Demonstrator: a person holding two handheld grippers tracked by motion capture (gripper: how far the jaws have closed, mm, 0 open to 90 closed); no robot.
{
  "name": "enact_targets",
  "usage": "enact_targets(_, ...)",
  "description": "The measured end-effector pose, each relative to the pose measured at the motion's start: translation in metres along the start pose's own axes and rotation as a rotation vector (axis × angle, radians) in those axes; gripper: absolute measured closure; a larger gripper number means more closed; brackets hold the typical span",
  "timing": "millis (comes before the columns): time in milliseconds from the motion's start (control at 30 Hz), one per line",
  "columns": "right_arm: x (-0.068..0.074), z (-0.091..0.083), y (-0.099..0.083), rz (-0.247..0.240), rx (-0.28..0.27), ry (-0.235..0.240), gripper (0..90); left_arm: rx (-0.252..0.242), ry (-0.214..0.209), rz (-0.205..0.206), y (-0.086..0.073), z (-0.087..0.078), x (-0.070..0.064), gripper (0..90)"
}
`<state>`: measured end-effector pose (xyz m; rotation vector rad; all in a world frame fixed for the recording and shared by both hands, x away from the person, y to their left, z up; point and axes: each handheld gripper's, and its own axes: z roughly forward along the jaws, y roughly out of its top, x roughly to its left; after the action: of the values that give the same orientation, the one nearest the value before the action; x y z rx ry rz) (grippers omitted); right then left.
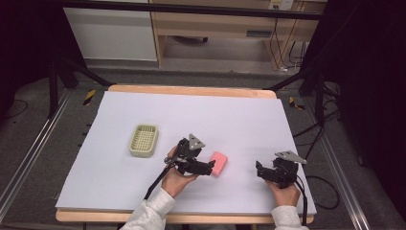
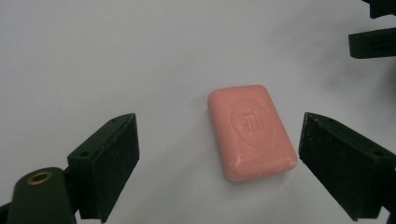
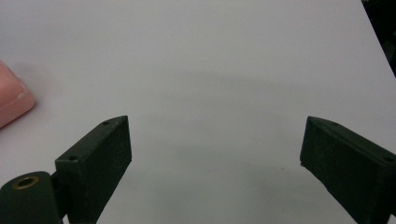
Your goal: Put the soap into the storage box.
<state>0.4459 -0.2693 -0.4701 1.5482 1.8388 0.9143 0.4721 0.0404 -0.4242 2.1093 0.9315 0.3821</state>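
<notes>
**One embossed mark, not legible**

The only sign in the pictures is a stamp pressed into the top face of the pink soap bar [image 2: 251,130], seen in the left gripper view. It sits inside an oval outline and looks like a blocky emblem or a pair of letters, but the relief is too shallow and soft to read. In the high view the soap's face is too small for any mark to show.

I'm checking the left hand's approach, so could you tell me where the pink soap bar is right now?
In the high view the pink soap bar lies flat on the white table cover, just right of the left gripper and right of the green basket.
</notes>
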Motion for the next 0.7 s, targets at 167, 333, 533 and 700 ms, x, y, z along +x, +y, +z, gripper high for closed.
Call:
enact_targets(167, 0.0, 0.0, 0.0, -0.001, 0.0, -0.001, 9.2, 0.005, -0.005, 0.009, 0.002, 0.004, -0.004, 11.5)
enact_targets(333, 0.0, 0.0, 0.0, -0.002, 0.001, -0.002, 9.2, 0.013, -0.005, 0.013, 0.004, 0.007, -0.008, 11.6)
enact_targets(533, 0.001, 0.0, 0.0, 0.005, 0.005, -0.001, 9.2, 0.038, -0.003, 0.025, 0.004, 0.015, -0.012, 11.6)
enact_targets(700, 0.001, 0.0, 0.0, 0.0, 0.004, -0.001, 9.2, 0.05, -0.004, 0.031, 0.005, 0.019, -0.014, 11.6)
